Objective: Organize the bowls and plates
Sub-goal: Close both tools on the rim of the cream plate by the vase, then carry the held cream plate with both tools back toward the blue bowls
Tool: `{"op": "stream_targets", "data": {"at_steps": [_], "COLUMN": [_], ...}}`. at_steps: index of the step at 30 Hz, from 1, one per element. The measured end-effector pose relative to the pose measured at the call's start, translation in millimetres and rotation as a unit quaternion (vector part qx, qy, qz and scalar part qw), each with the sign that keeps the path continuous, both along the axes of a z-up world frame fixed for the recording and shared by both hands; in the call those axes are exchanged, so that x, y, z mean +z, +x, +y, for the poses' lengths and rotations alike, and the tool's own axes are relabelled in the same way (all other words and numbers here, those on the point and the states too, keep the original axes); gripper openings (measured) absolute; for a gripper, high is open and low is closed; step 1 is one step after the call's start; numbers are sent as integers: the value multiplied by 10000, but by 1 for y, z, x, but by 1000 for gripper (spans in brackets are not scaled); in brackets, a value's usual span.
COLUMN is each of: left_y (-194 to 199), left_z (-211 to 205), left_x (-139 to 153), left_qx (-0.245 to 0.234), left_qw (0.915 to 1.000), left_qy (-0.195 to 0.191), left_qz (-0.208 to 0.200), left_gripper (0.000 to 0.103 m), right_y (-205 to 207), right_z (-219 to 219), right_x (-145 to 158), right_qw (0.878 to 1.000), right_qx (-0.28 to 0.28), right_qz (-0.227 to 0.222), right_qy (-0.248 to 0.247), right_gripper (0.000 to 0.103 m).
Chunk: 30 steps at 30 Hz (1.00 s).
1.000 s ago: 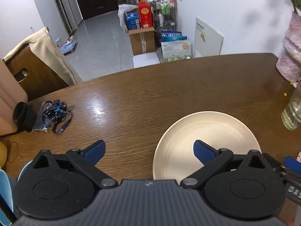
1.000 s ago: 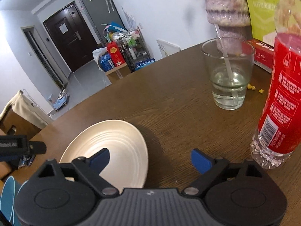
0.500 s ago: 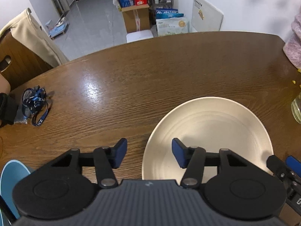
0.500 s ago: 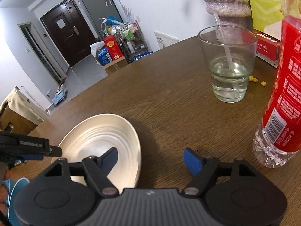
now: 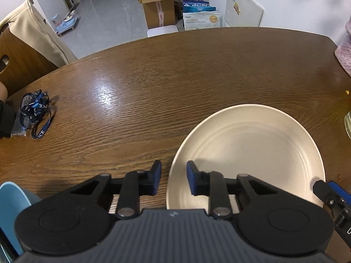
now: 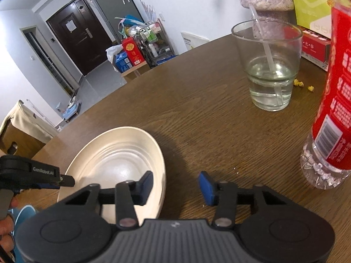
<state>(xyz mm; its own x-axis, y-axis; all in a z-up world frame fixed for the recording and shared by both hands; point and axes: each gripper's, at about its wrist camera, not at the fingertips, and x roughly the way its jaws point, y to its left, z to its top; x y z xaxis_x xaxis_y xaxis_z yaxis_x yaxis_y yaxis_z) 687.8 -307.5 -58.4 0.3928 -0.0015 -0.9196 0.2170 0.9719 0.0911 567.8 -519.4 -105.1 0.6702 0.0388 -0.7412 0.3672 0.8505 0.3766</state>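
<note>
Plate point(image 5: 248, 153) on my wooden table point(image 5: 153, 83), at 1 o'clock in left view | my left tongs point(image 5: 173, 180) just narrowing, straddling its near-left rim, pads not yet pressing | my right tongs point(image 6: 175, 185) narrowing, astride its right rim, unclenched | water glass point(image 6: 267, 65) at 1 o'clock, right view

A dark brown wooden table point(image 5: 175, 83) with a rounded edge is carrying everything. A cream plate point(image 5: 252, 149) is lying on it near the camera side. A blue lanyard point(image 5: 35, 114) is sitting bunched up well apart from the plate. A glass point(image 6: 268, 65) partly filled with water is standing near a clear bottle point(image 6: 329, 118) with a red label, with yellow crumbs point(image 6: 303, 85) lying between them.
</note>
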Motion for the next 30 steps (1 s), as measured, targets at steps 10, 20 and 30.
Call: {"op": "stream_targets", "data": {"at_steps": [10, 20, 30], "left_y": [-2, -7, -14], "left_z": [-2, -8, -15], "left_x": [-3, -2, 8], "left_qx": [-45, -167, -189], "left_qw": [10000, 9998, 9994], "left_qy": [-29, 23, 63], "left_qz": [5, -109, -283], "left_gripper": [17, 16, 14], "right_y": [5, 6, -1], "right_z": [3, 5, 1], "right_x": [-8, -10, -7], "right_qw": [9997, 9995, 9994], "right_qx": [140, 137, 38], "right_qz": [0, -67, -158], "right_qy": [176, 266, 291], "right_gripper": [23, 7, 7]}}
